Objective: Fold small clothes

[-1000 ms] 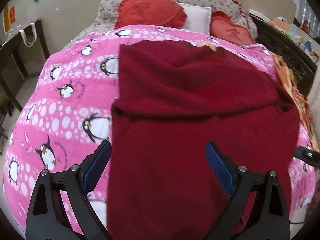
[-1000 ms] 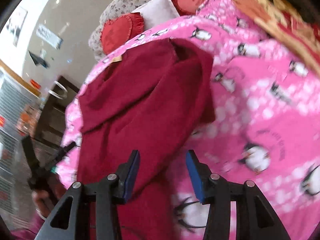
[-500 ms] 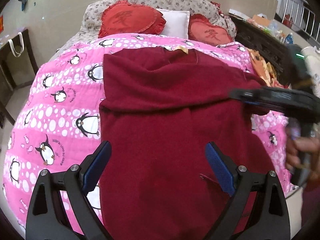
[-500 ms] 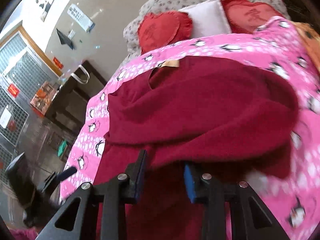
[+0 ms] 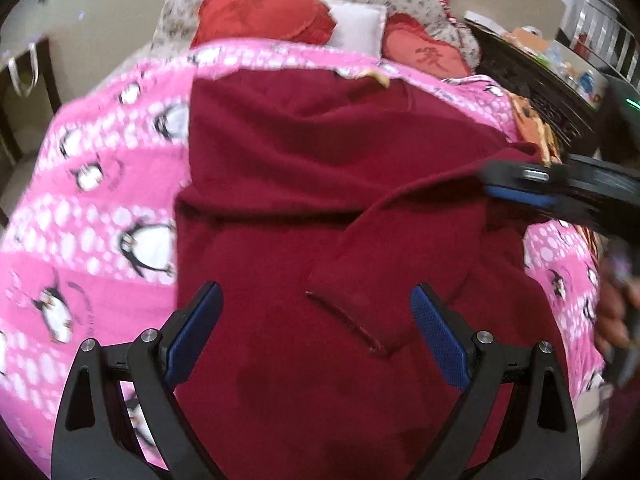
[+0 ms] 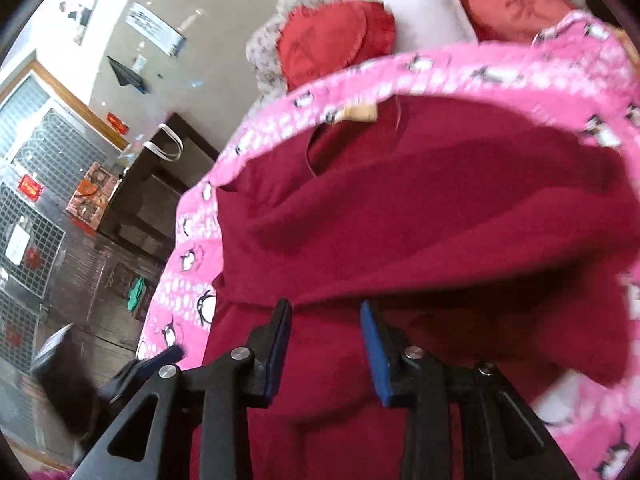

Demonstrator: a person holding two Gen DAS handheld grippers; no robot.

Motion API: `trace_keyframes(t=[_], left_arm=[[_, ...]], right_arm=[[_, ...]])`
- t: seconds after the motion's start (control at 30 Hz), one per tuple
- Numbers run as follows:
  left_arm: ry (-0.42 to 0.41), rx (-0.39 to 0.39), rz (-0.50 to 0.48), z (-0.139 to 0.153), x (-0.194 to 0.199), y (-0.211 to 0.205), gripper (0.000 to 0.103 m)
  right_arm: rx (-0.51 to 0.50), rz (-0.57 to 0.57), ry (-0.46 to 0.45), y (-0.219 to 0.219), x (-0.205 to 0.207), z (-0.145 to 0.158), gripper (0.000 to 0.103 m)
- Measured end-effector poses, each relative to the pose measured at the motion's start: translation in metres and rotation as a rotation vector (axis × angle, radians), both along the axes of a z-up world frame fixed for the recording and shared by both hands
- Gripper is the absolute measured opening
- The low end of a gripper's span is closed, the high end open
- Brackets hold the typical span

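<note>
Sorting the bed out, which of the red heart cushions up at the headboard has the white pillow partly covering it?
Neither clearly; the white pillow sits between both red cushions, edges too blurred to tell.

The left hand-held gripper (image 5: 316,312) is held tilted downward, jaws spread wide. The right hand-held gripper (image 6: 326,336) has just been opened slightly, jaws partly parted.
</note>
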State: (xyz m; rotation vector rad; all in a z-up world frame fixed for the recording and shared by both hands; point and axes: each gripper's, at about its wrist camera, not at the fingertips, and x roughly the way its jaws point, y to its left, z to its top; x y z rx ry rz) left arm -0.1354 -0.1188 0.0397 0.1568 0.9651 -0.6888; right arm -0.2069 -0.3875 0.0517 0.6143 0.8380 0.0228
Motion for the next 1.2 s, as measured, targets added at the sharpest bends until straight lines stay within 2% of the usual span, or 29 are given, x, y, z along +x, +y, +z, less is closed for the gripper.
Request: trace_keyframes(t=[0.17,0.2,0.23,0.27,0.33,0.37,0.4,0.53,0.63,0.7,0.77,0.9,0.97,1.03,1.13,1.2], left_arm=[[0.004,0.023,0.018,-0.020,0.008,-0.029,0.094],[0.014,0.017,0.008,-0.023,0.009,-0.034,0.088],[0.021,0.008,0.000,-0.026,0.010,-0.039,0.081],[0.050,0.011,-0.016,-0.032,0.009,-0.045,0.062],[0.056,0.032,-0.026,-0.034,0.006,-0.051,0.041],[0.035,0.048,-0.039,-0.030,0.002,-0.053,0.015],[0.026,0.062,-0.055,-0.026,0.000,-0.054,0.011],[-0.024,0.018,-0.138,0.024,-0.004,-0.056,0.008],[-0.123,-0.039,-0.216,0.092,-0.007,-0.065,0.008],[-0.158,-0.074,-0.244,0.127,-0.004,-0.071,0.008],[-0.190,-0.100,-0.255,0.165,0.005,-0.080,0.008],[-0.225,-0.128,-0.252,0.217,0.026,-0.089,0.008],[-0.266,-0.122,-0.218,0.230,0.037,-0.085,0.008],[-0.274,-0.111,-0.184,0.229,0.049,-0.076,0.008],[-0.239,-0.080,-0.109,0.203,0.077,-0.055,0.008],[-0.216,-0.019,-0.036,0.166,0.097,-0.039,0.008]], right_arm=[[0.026,-0.047,-0.007,-0.015,-0.044,0.003,0.044],[0.035,-0.058,0.000,-0.018,-0.053,0.001,0.044],[0.037,-0.065,0.004,-0.020,-0.058,0.000,0.044],[0.037,-0.075,0.005,-0.021,-0.065,-0.001,0.044],[0.032,-0.101,0.001,-0.024,-0.079,-0.002,0.044],[0.023,-0.120,-0.004,-0.026,-0.087,-0.001,0.044],[0.016,-0.135,-0.011,-0.028,-0.095,0.000,0.044],[0.022,-0.190,-0.030,-0.042,-0.119,0.000,0.046],[0.051,-0.233,-0.023,-0.056,-0.131,-0.006,0.046],[0.072,-0.251,-0.033,-0.063,-0.136,-0.006,0.046],[0.097,-0.264,-0.066,-0.067,-0.139,-0.003,0.046],[0.097,-0.273,-0.098,-0.070,-0.133,0.009,0.046],[0.075,-0.271,-0.105,-0.072,-0.127,0.016,0.046],[0.059,-0.278,-0.109,-0.076,-0.119,0.021,0.046],[0.051,-0.289,-0.116,-0.083,-0.105,0.026,0.046],[0.036,-0.291,-0.105,-0.085,-0.095,0.025,0.046]])
